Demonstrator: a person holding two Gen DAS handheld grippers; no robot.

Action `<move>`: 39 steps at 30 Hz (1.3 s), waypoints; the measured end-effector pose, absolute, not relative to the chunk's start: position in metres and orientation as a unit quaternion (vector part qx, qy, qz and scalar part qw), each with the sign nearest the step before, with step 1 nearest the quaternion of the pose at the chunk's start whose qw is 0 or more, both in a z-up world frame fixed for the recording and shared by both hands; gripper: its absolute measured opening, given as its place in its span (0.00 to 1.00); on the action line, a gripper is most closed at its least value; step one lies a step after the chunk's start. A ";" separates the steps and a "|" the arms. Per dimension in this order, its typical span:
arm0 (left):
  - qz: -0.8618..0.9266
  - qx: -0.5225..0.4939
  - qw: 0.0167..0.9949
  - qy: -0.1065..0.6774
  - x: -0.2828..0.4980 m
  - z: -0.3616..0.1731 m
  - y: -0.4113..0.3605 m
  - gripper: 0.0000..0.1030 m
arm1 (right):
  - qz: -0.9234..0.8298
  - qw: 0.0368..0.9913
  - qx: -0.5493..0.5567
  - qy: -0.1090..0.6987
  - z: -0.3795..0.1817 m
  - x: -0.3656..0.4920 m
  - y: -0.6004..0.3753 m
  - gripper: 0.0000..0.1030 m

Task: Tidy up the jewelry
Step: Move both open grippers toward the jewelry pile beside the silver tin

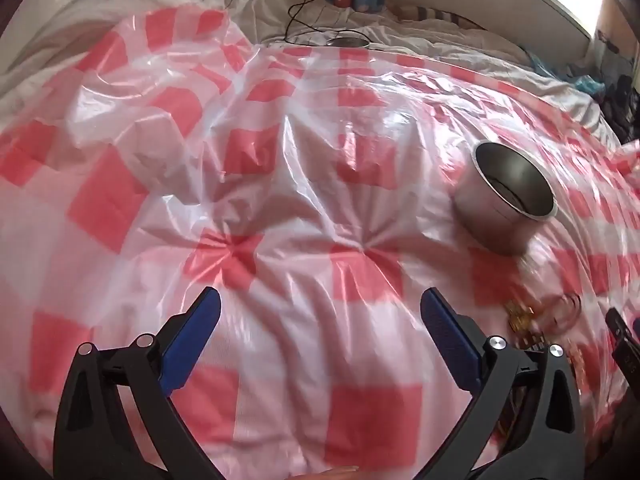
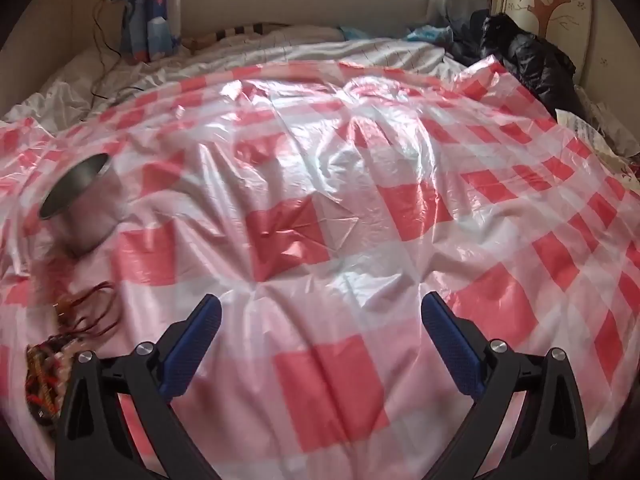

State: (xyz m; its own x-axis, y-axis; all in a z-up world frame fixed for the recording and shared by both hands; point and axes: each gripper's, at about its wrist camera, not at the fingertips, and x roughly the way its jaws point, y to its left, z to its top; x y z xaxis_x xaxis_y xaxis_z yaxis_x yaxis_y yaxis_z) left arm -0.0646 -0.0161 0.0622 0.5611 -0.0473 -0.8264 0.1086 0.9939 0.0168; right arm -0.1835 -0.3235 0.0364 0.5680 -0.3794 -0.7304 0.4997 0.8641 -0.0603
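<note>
A round metal tin (image 1: 508, 196) stands open on the red-and-white checked plastic sheet (image 1: 280, 152), up and to the right of my left gripper (image 1: 320, 300). Gold and clear jewelry pieces (image 1: 532, 320) lie blurred just right of that gripper's right finger. My left gripper is open with only sheet between its blue pads. In the right wrist view the tin (image 2: 80, 204) sits at the far left, with a heap of reddish cords and beaded jewelry (image 2: 68, 332) below it. My right gripper (image 2: 320, 304) is open over bare sheet (image 2: 360, 200), right of the heap.
The sheet covers a rumpled white bed (image 2: 280, 48). A second round metal lid or tin (image 1: 348, 42) and a black cable (image 1: 300, 16) lie at the far edge. Dark clothes (image 2: 528, 60) are piled by the headboard at the right. A curtain (image 2: 148, 12) hangs behind.
</note>
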 end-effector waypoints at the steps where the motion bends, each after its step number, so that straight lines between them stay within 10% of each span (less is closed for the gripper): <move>1: -0.052 0.046 0.883 0.465 -0.080 0.068 -0.025 0.94 | -0.231 0.889 0.077 0.387 0.040 -0.190 -0.313 0.93; 11: -0.072 0.071 0.899 0.426 -0.192 0.082 -0.062 0.94 | -0.081 0.915 0.135 0.370 0.100 -0.242 -0.267 0.93; 39: -0.031 0.034 0.884 0.466 -0.176 0.079 -0.035 0.94 | -0.143 0.906 0.067 0.392 0.099 -0.254 -0.226 0.93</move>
State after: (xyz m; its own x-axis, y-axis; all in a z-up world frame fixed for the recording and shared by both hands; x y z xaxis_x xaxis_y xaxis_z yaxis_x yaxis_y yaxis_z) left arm -0.1757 -0.0345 0.0788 0.5642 -0.0235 -0.8253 0.0872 0.9957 0.0313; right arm -0.2543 -0.2264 0.0994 0.6520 -0.2075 -0.7293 0.3125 0.9499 0.0091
